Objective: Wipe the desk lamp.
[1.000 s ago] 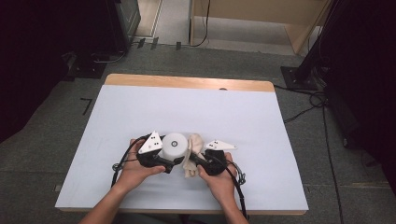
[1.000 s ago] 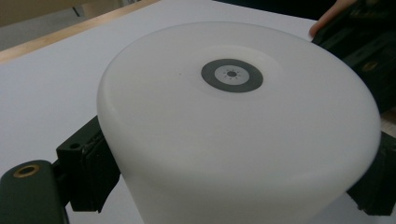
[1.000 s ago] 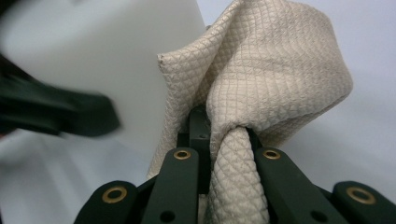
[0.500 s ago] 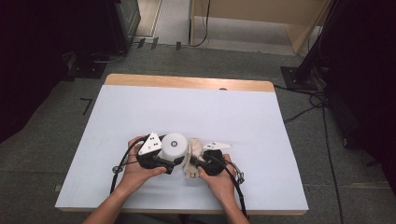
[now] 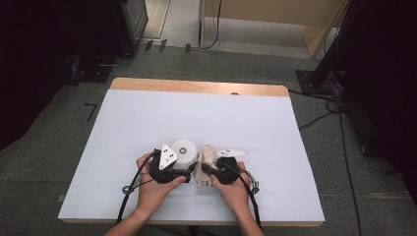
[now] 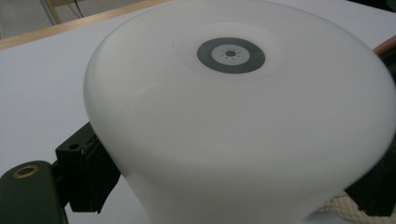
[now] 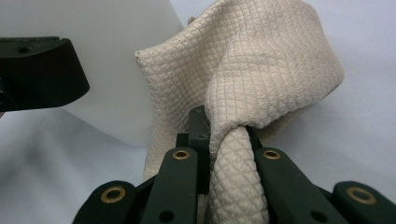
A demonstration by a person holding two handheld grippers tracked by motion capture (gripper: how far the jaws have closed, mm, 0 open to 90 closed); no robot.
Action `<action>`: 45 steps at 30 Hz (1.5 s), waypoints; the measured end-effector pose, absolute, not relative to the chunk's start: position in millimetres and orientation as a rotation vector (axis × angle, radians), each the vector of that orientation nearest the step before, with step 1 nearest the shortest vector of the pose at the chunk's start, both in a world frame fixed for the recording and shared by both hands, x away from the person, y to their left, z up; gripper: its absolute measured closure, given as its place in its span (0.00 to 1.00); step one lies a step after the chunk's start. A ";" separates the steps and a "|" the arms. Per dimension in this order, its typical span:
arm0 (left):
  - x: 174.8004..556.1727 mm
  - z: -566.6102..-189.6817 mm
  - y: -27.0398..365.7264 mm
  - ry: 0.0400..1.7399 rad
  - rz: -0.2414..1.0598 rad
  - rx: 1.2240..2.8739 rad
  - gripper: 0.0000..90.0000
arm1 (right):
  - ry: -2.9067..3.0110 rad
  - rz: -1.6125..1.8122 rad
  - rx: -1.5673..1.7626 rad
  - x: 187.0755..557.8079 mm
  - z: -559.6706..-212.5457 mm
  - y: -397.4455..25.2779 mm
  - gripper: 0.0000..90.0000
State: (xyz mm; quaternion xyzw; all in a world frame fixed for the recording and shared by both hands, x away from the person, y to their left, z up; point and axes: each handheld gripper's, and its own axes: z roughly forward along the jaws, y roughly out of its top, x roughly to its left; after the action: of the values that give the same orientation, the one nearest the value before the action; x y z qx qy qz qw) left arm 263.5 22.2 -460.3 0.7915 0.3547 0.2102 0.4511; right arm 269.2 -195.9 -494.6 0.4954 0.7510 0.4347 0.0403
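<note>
Since 1 second ago the beige cloth (image 5: 204, 162) has slid closer against the white cylinder (image 5: 184, 150) at 6 o'clock; left gripper (image 5: 183, 172) clamps the cylinder, right gripper (image 7: 219, 135) pinches cloth, so wiping looks underway

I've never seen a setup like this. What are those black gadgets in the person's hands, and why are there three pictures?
A person holds two hand-operated tools, each with two black jaws. The high view looks down on the pale blue-white table. The left gripper clamps a white, smooth round container, seen close up by that gripper's own camera. The right gripper is shut on a beige quilted cloth, bunched beside the container; its camera rides on it too.
</note>
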 end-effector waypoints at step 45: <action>299.1 -464.3 46.4 0.446 0.265 2.030 0.09 | 2.260 1.378 1.463 263.8 -494.1 -187.1 0.93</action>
State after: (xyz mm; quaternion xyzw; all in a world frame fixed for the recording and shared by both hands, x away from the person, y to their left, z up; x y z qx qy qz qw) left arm 299.1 46.4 -464.3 0.8393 0.1846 0.1095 0.4996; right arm 263.8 -187.1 -494.1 0.4829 0.7460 0.4548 0.0588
